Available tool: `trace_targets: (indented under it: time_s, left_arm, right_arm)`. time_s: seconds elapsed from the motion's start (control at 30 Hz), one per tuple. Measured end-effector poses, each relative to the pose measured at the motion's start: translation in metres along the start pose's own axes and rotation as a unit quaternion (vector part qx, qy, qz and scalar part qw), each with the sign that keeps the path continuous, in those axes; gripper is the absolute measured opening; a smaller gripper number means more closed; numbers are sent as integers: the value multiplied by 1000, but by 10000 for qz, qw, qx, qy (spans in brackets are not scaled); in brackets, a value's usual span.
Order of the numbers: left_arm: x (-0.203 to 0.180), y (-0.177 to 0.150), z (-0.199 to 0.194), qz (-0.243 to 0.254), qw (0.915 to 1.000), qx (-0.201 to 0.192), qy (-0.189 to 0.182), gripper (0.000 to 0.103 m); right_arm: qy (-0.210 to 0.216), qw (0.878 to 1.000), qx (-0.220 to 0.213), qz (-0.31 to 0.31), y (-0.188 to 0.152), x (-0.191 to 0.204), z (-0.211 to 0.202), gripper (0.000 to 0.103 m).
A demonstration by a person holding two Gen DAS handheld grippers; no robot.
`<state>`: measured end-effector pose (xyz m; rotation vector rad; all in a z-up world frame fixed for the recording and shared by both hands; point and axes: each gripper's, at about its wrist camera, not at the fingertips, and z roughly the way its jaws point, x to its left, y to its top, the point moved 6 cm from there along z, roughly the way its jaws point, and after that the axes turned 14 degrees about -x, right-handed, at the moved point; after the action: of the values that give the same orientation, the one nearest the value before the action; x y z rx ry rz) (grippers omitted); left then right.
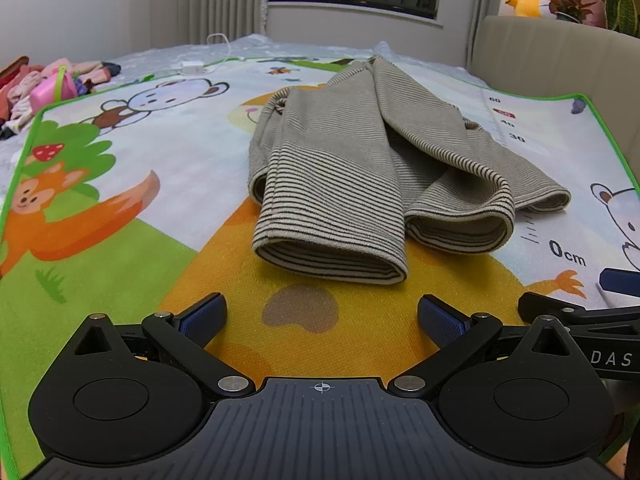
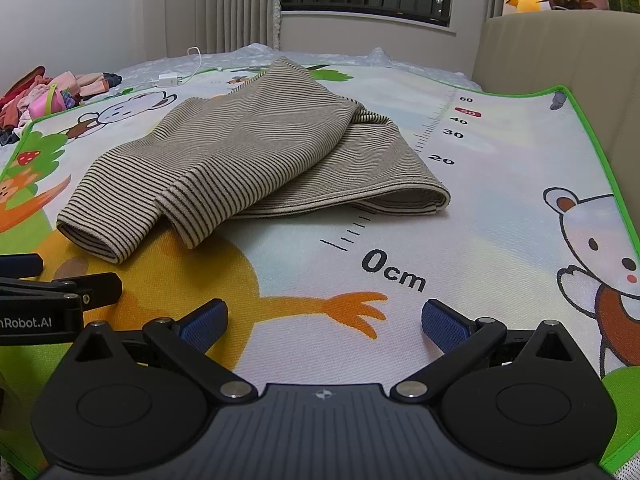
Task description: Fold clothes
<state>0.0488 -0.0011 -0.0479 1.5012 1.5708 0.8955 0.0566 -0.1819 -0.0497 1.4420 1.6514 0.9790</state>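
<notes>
Left wrist view is filled by a cartoon play mat [image 1: 120, 240], on which a striped garment [image 1: 360, 168] is laid folded at centre frame. Below it, the left gripper [image 1: 322, 320] and right gripper [image 2: 325, 322] are held empty, fingers apart.

Layout around the garment [image 1: 352, 168] on the mat [image 1: 120, 152]

Both tongs sit before it, left tongs [image 1: 322, 316] directly before, right tongs [image 2: 324, 320] right of those; clothes pile [image 1: 36, 84] far left; charger [image 1: 188, 67] behind; headboard [image 1: 552, 56] right.
</notes>
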Motion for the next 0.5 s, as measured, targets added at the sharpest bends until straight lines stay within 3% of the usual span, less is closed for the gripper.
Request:
trace_targets:
  time_s: [0.5]
  left_arm:
    - [-1, -1, 1, 53, 10000, 5, -3, 103]
  right_arm:
    - [-17, 10000, 32, 7, -1, -1, 1, 103]
